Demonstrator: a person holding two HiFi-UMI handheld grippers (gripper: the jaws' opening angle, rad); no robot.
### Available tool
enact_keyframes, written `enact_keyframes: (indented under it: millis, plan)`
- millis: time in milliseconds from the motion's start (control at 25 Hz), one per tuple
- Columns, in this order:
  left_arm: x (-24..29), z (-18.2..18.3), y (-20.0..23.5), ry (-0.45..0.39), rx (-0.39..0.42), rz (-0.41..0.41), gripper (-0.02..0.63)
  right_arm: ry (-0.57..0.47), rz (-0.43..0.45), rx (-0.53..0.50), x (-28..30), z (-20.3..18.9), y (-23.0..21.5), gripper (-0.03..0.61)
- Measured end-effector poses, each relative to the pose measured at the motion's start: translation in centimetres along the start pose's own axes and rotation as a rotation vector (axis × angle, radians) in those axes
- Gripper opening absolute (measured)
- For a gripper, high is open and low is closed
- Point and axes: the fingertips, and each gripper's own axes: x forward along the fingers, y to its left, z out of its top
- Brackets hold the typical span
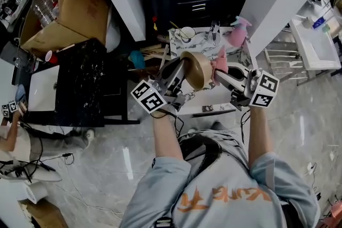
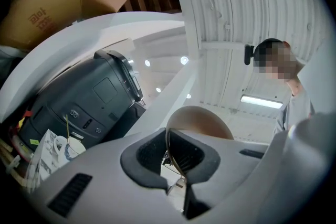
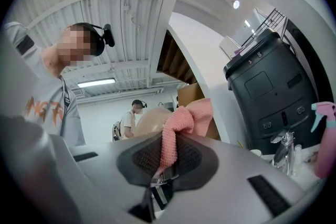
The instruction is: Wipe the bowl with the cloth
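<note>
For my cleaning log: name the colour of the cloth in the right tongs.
The cloth is pink; the right gripper view shows it best.

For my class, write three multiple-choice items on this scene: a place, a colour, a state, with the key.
1. In the head view, where is the cloth relative to the bowl?
A. On its left
B. On its right
C. On the floor
2. What colour is the cloth?
A. Blue
B. Pink
C. Green
3. What is the state of the left gripper?
A. Open, empty
B. Shut on the cloth
C. Shut on the bowl's rim
Key: 1 B: it sits at the bowl's right side. 2 B: pink knit shows in the right gripper. 3 C: its fingers pinch the tan rim.
</note>
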Motion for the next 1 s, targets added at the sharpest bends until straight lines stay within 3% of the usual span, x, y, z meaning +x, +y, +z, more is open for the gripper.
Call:
enact_keyframes:
  millis: [240,400,800,1000]
  plan:
    - [0.7,-0.9,0.2,0.039,0.008,0.021,0.034,-0.072,-0.072,-0.016,-1.4,1.9,-1.1,0.049]
    - [0.5,-2.2,1.2,0.12,0.047,0.081,0.034,-0.132,-0.157,-0.013,-2.3,3.0,-2.5,0.049]
    - [1.8,-6.6,2.5,0.405,0.18,0.198,0.034,-0.141,-0.477,-0.072,-5.7,3.3,-6.9,0.049]
    - [3.3,-8.2,3.8,0.471,0.177,0.272,0.034,-0.102,-0.612,-0.11,-8.3,3.1,-8.5,0.049]
